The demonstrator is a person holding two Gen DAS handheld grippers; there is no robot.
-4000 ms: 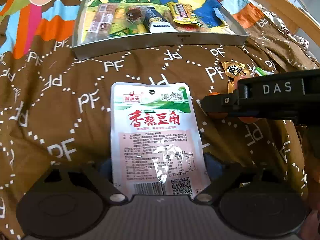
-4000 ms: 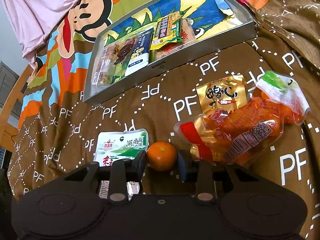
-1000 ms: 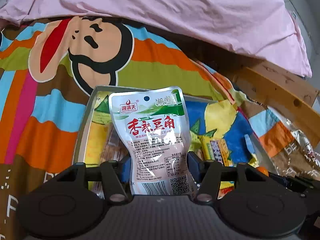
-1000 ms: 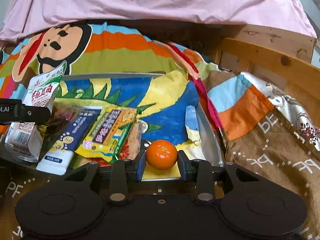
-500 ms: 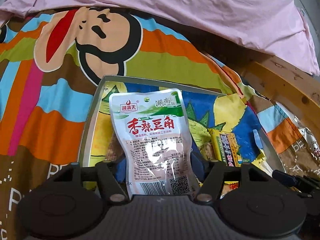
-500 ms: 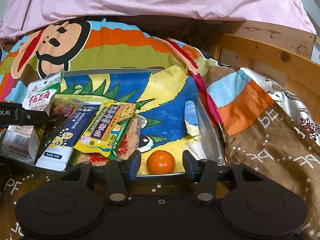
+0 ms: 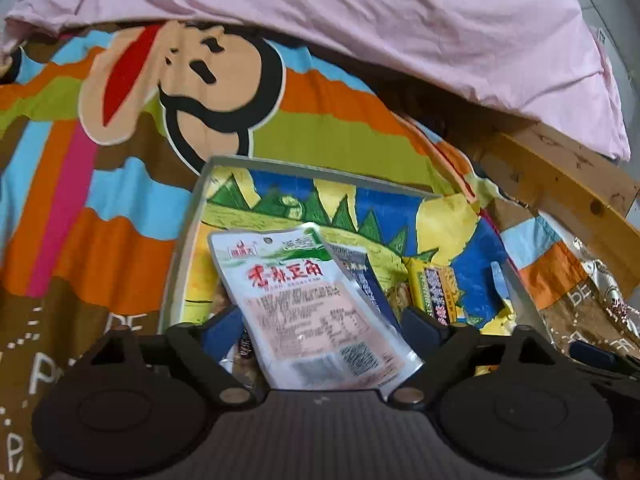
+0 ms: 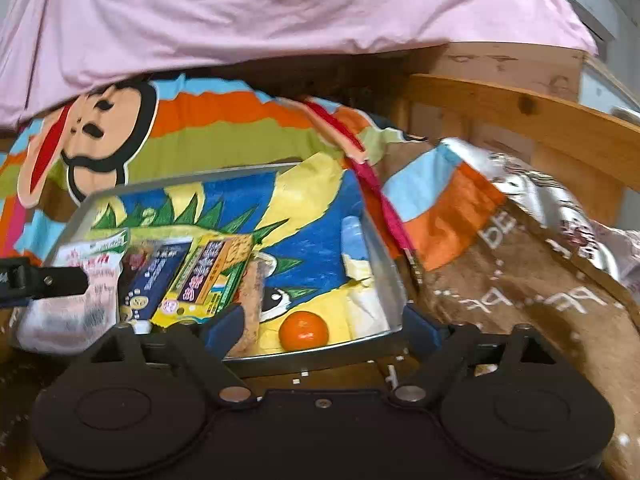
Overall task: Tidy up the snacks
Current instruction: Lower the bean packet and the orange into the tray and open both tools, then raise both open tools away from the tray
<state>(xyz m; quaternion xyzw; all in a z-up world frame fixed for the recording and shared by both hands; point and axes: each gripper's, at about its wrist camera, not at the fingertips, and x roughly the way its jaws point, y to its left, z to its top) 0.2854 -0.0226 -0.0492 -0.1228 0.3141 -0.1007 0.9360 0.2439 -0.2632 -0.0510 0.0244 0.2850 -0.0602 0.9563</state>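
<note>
The white snack pouch [image 7: 304,300] with red characters lies tilted on the other packets in the grey tray [image 7: 188,248]. My left gripper [image 7: 320,328] straddles it, jaws opening wide, and the pads do not press on it. In the right wrist view a small orange [image 8: 304,330] rests on the tray's floor by the front wall [image 8: 320,354]. My right gripper [image 8: 322,332] hovers just in front of it, jaws opening, not touching it. The left gripper's finger [image 8: 44,280] and the pouch [image 8: 76,312] show at the left edge.
A dark blue packet [image 8: 156,276], a yellow-green packet [image 8: 204,276] and a reddish stick snack [image 8: 252,292] fill the tray's left half. A monkey-print blanket [image 7: 120,220] lies underneath. Pink cloth [image 8: 280,12] hangs behind. A wooden frame [image 8: 520,120] and silver foil [image 8: 560,208] are on the right.
Both grippers have opened. The orange dropped from the right gripper onto the tray floor. The pouch slipped from the left gripper and tipped over onto the packets. The right gripper rose a little.
</note>
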